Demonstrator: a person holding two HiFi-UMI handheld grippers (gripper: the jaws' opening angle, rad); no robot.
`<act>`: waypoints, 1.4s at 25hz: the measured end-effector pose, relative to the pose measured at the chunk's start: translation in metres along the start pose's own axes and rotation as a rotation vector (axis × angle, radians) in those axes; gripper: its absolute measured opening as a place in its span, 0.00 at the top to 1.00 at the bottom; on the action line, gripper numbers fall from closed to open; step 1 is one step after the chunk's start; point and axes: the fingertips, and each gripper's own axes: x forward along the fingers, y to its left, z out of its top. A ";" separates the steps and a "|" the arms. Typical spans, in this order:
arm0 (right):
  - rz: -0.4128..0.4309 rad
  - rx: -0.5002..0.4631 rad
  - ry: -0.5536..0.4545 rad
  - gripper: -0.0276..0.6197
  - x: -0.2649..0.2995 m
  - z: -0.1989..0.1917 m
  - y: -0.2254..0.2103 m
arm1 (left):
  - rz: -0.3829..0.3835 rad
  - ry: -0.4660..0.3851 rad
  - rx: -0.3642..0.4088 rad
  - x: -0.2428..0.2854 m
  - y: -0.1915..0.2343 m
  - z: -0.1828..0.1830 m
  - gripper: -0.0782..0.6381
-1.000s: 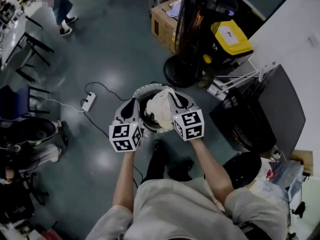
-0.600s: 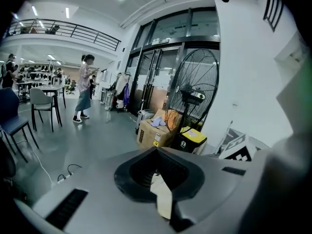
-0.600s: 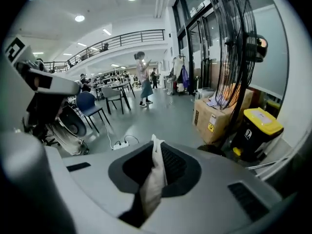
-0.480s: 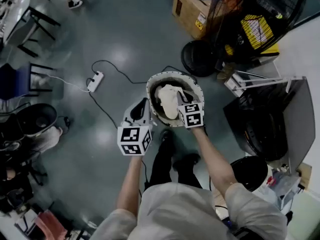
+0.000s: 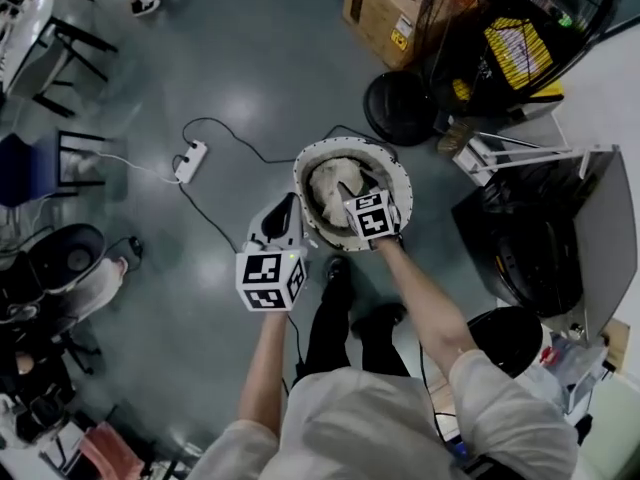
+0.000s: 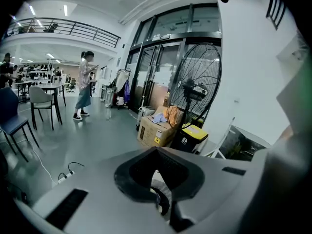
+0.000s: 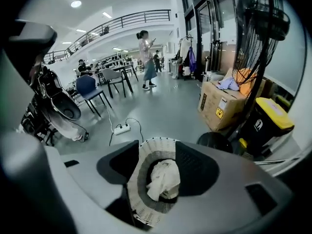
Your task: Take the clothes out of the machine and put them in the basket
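A round white woven basket [image 5: 299, 190] stands on the grey floor in front of the person's feet. A crumpled white cloth [image 5: 330, 182] lies inside it. My right gripper [image 5: 352, 192] hangs over the basket's near side, pointing steeply down. Its jaws are opening and stand apart either side of the cloth [image 7: 163, 178] without pressing on it; the basket [image 7: 156, 143] shows below. My left gripper [image 5: 284, 211] sits just outside the basket's left rim, its jaws close together with nothing in them [image 6: 157, 180]. The dark machine [image 5: 525, 243] stands at the right.
A big floor fan's base [image 5: 400, 108], a cardboard box [image 5: 385, 8] and a yellow-lidded bin [image 5: 520, 53] stand behind the basket. A power strip [image 5: 188, 163] with its cable lies on the floor to the left. Chairs [image 5: 60, 163] stand at far left.
My right gripper came down into the basket with the white cloth and let it go; its jaws now stand apart. My left gripper sank beside the basket's left rim.
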 end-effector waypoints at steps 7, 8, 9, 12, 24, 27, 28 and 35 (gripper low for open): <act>-0.035 0.062 -0.131 0.82 -0.077 0.007 -0.013 | -0.031 0.006 0.025 -0.001 -0.032 0.002 0.87; -0.043 0.067 -0.150 0.85 -0.091 0.008 -0.017 | -0.040 0.008 0.034 0.000 -0.040 0.003 0.87; -0.051 0.070 -0.169 0.87 -0.106 0.008 -0.020 | -0.048 0.010 0.043 0.000 -0.049 0.004 0.87; -0.076 0.062 -0.225 0.91 -0.155 0.005 -0.032 | -0.064 0.016 0.065 -0.004 -0.079 0.003 0.87; -0.223 0.058 -0.439 0.92 -0.347 0.001 -0.077 | -0.177 -0.025 0.173 -0.027 -0.203 0.023 0.87; -0.268 0.046 -0.462 0.92 -0.383 0.002 -0.086 | -0.193 -0.041 0.184 -0.040 -0.226 0.031 0.87; -0.281 0.044 -0.473 0.92 -0.394 0.003 -0.089 | -0.197 -0.047 0.189 -0.045 -0.232 0.034 0.87; -0.329 0.047 -0.542 0.92 -0.465 0.006 -0.095 | -0.210 -0.111 0.220 -0.092 -0.269 0.058 0.87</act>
